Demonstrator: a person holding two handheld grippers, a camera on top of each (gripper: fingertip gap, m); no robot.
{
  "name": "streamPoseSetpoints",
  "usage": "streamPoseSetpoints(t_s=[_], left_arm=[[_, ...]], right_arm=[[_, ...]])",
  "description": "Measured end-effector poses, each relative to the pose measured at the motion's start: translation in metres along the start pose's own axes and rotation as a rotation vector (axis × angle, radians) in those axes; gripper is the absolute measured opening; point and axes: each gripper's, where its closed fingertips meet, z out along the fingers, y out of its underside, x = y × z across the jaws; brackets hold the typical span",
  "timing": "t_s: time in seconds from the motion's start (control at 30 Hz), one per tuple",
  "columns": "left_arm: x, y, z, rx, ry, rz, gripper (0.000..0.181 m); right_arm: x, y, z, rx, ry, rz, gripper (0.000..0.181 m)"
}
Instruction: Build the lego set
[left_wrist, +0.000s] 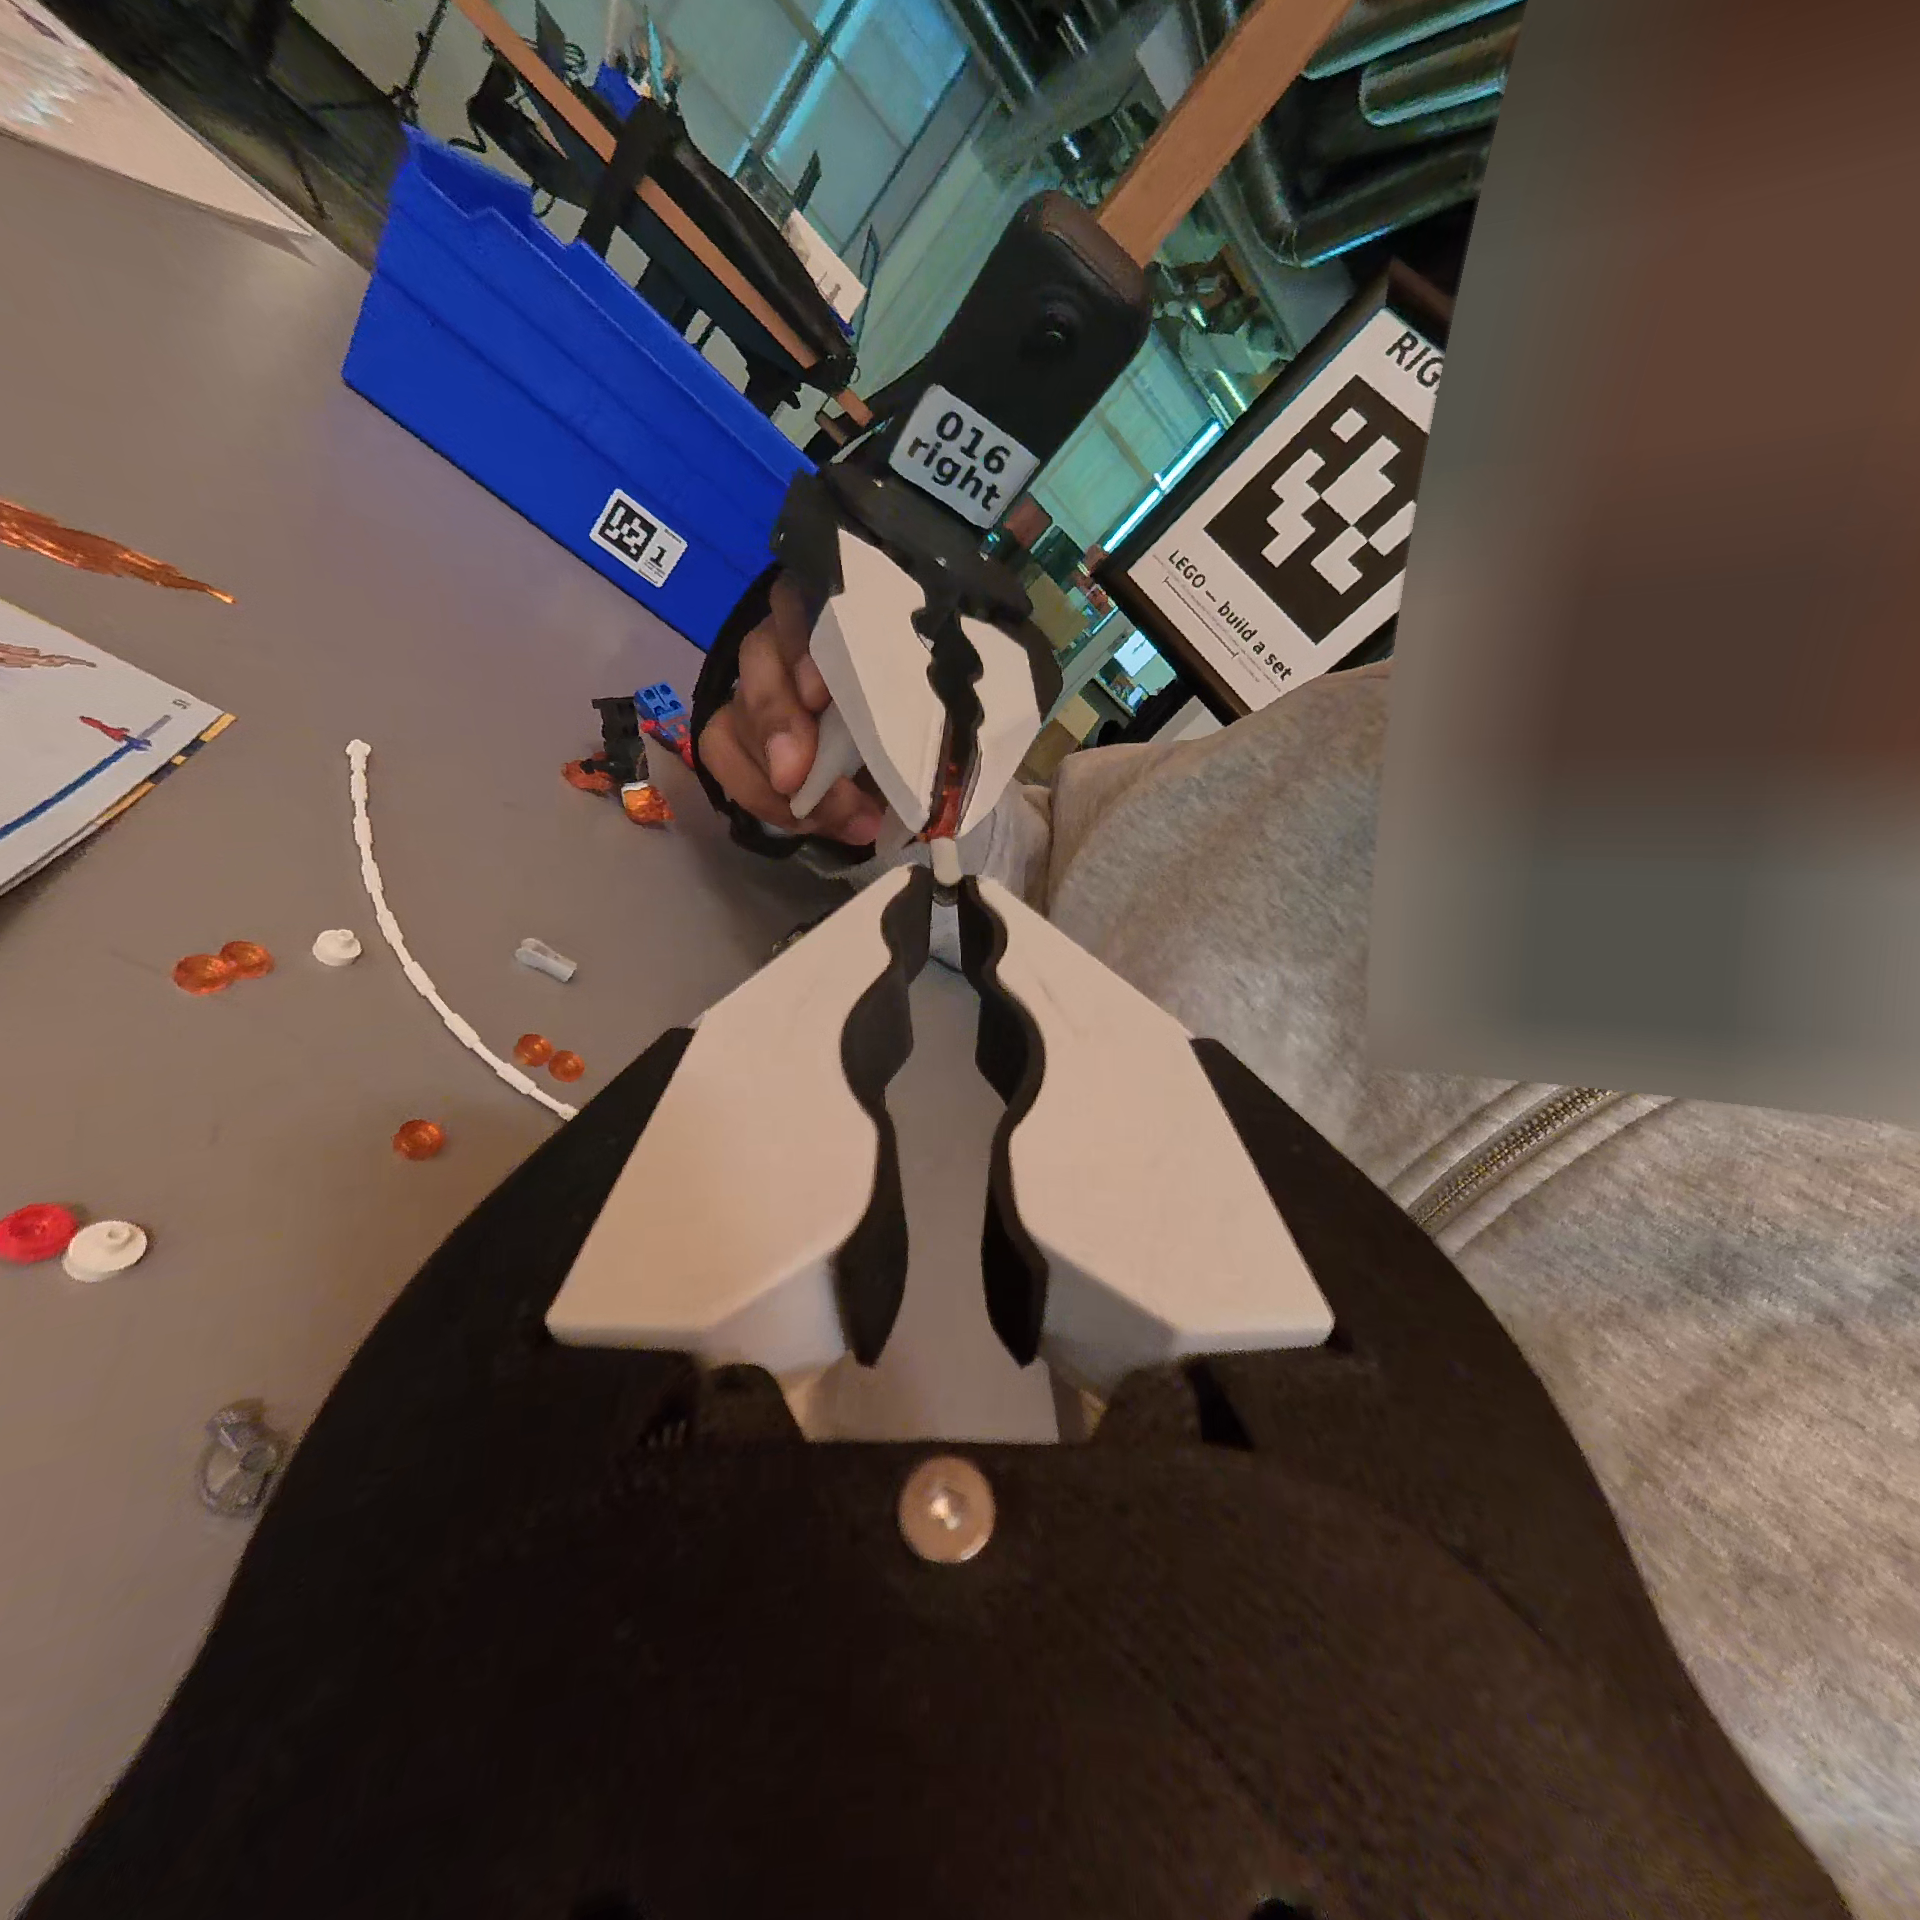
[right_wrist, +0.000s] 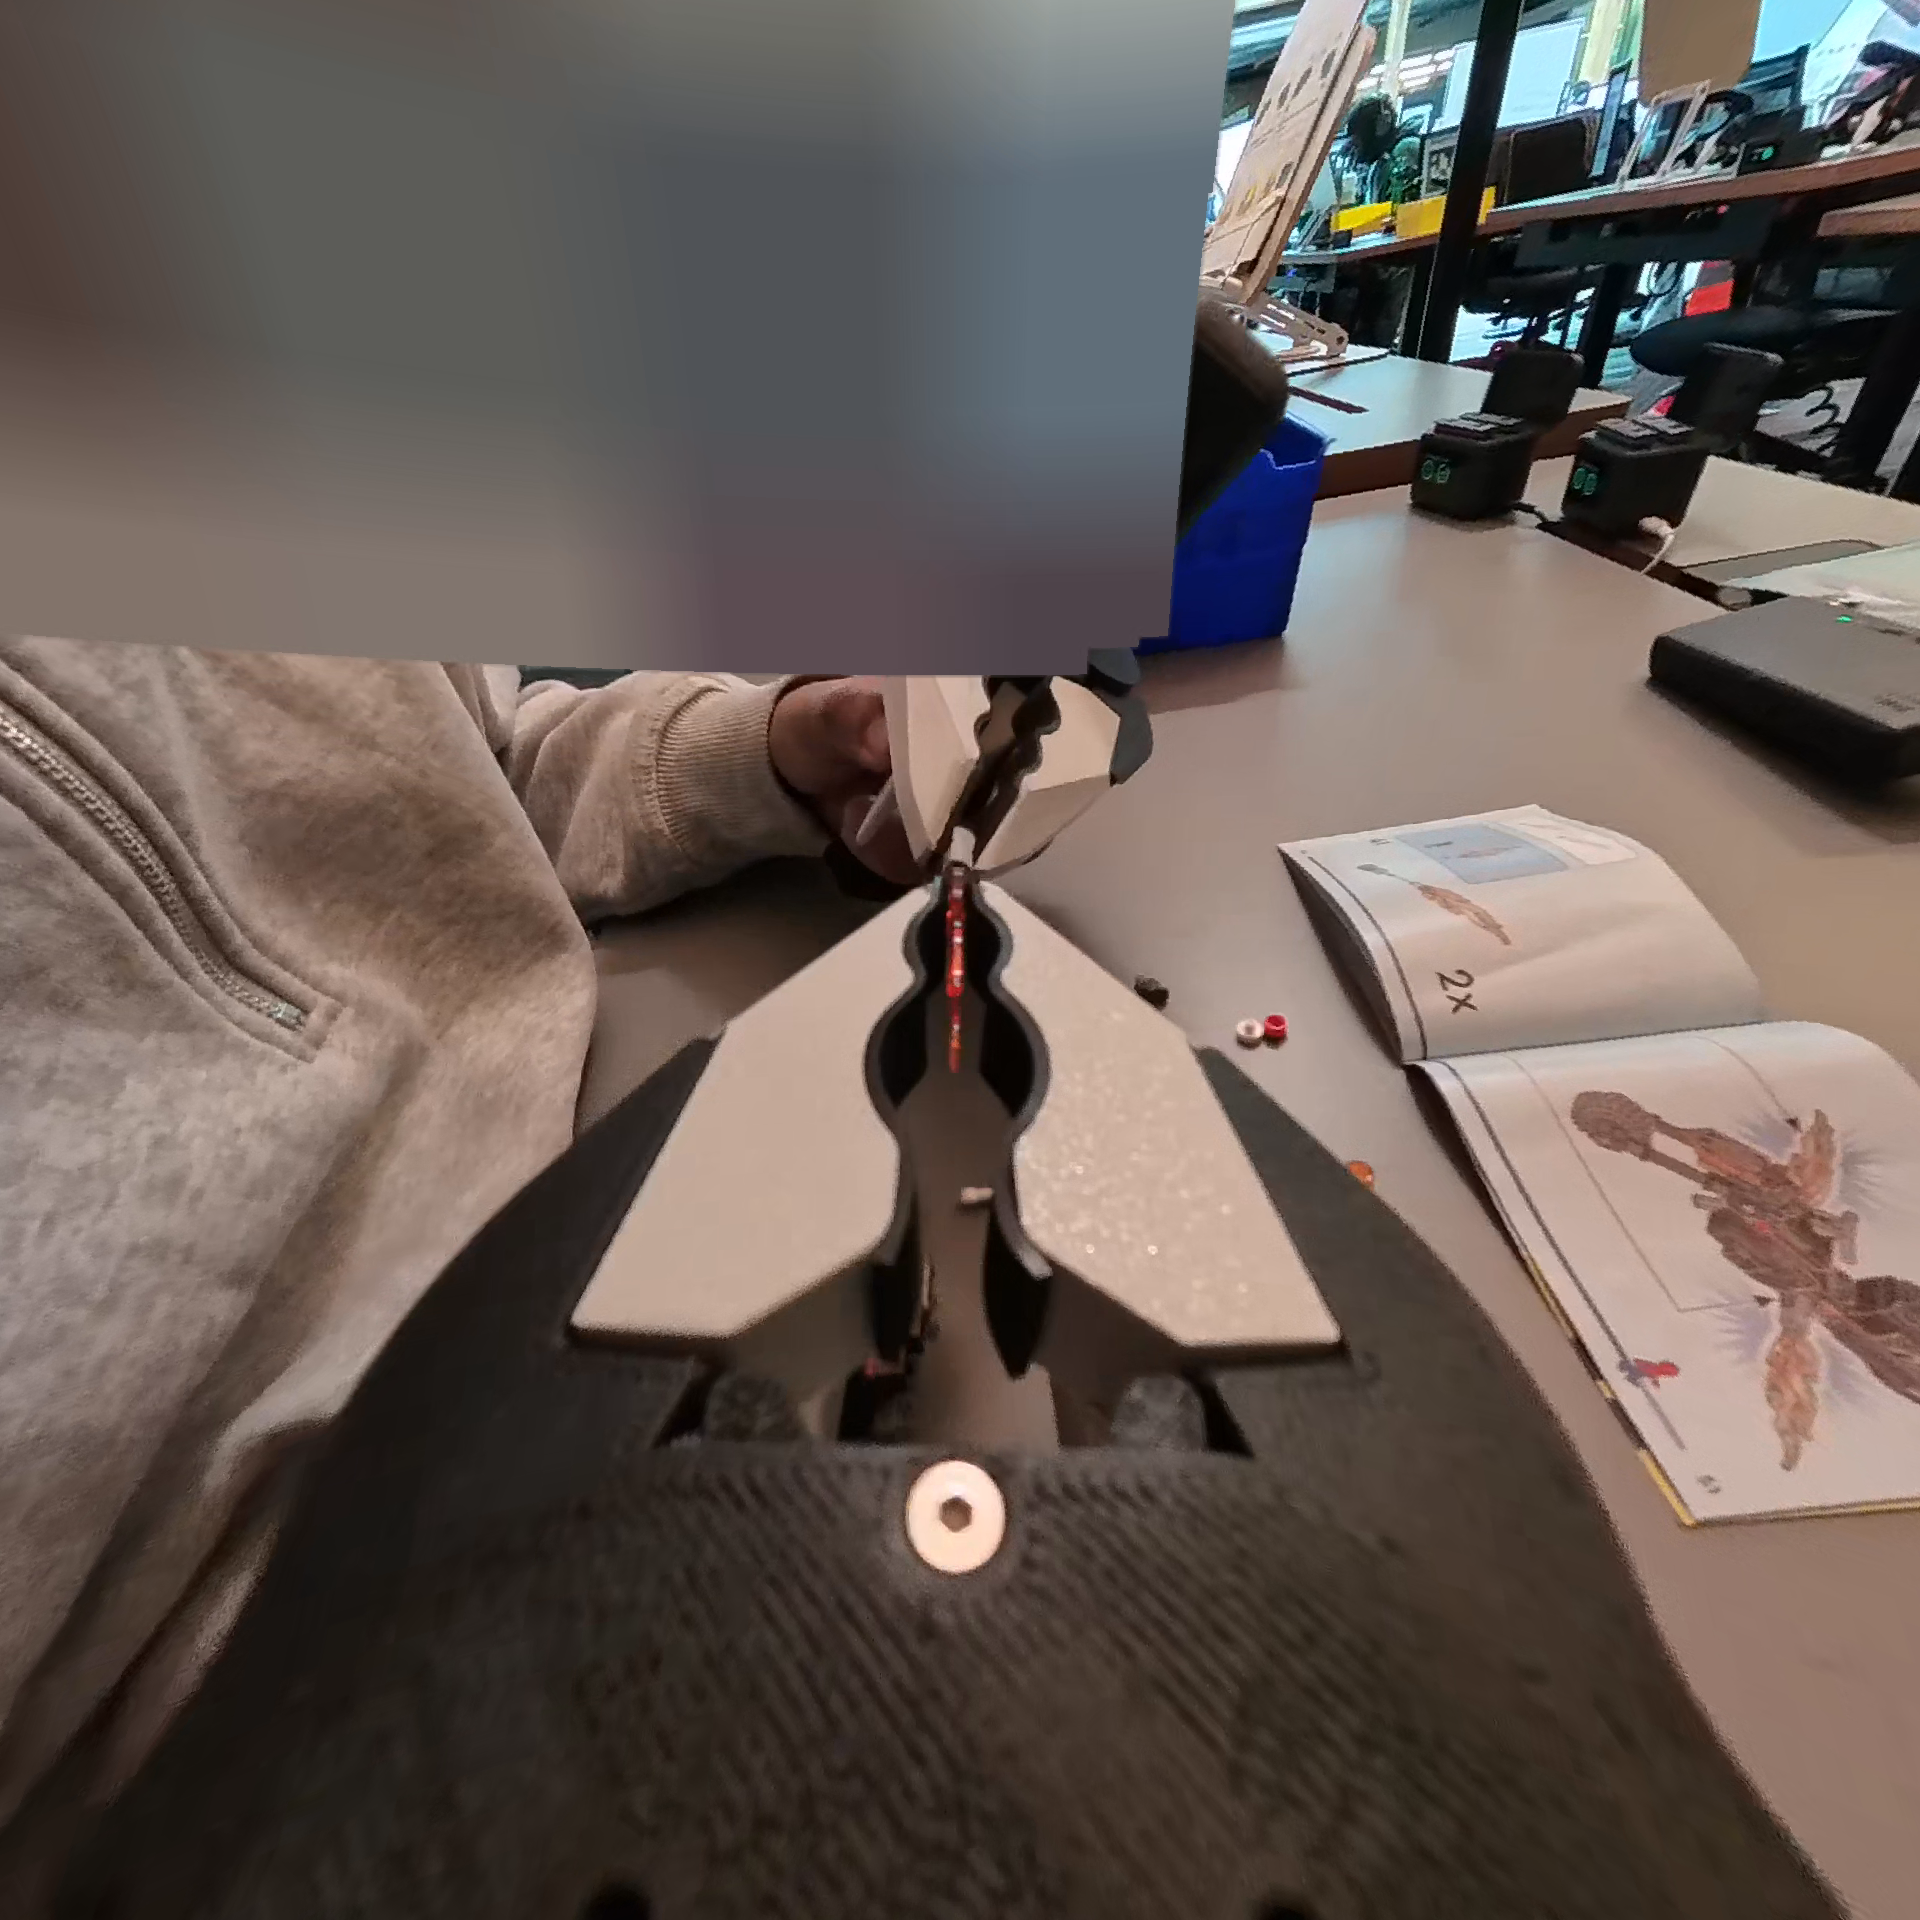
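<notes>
Left wrist view: left hand-held gripper (left_wrist: 943, 891) clamps a white peg (left_wrist: 945, 862), tip-to-tip with the right hand-held gripper (left_wrist: 940, 821), clamped on an orange piece (left_wrist: 943, 805). Beside them, orange studs (left_wrist: 549, 1055) and a white chain (left_wrist: 400, 945) litter the desk (left_wrist: 312, 520).

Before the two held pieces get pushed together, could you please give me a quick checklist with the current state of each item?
1. Left gripper holds the small white piece at its tips: ok.
2. Right gripper is shut on the red translucent piece: ok.
3. The two pieces meet tip to tip: ok, they appear to touch in both views.
4. Pieces lined up on one axis: cannot tell, the joint is too small.
5. Instruction booklet open on the table: ok.
6. Spare orange studs lie off to the side of the grippers: ok.
</notes>
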Motion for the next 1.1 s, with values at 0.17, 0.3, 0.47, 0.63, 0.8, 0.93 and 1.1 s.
streamPoseSetpoints(t_s=[0.17,0.3,0.47,0.63,0.8,0.93,1.1], left_arm=[[0.000,0.003,0.003,-0.020,-0.030,0.058,0.003],[-0.004,0.010,0.004,-0.069,-0.093,0.154,0.002],[-0.009,0.015,0.004,-0.104,-0.149,0.223,0.002],[-0.018,0.020,0.004,-0.138,-0.220,0.289,0.002],[-0.031,0.029,0.005,-0.202,-0.304,0.350,0.002],[-0.036,0.032,0.007,-0.215,-0.323,0.344,0.002],[-0.039,0.035,0.008,-0.227,-0.307,0.279,0.002]], right_arm=[[-0.002,0.003,-0.002,-0.026,0.024,-0.060,0.000],[-0.003,0.010,-0.001,-0.062,0.049,-0.089,0.001],[-0.002,0.015,0.000,-0.067,0.038,0.008,0.000],[0.002,0.022,0.000,-0.076,0.019,0.137,0.000],[0.007,0.036,0.000,-0.138,0.017,0.247,0.000],[0.009,0.043,-0.001,-0.161,0.008,0.320,0.000],[0.010,0.049,-0.001,-0.175,-0.006,0.342,0.000]])
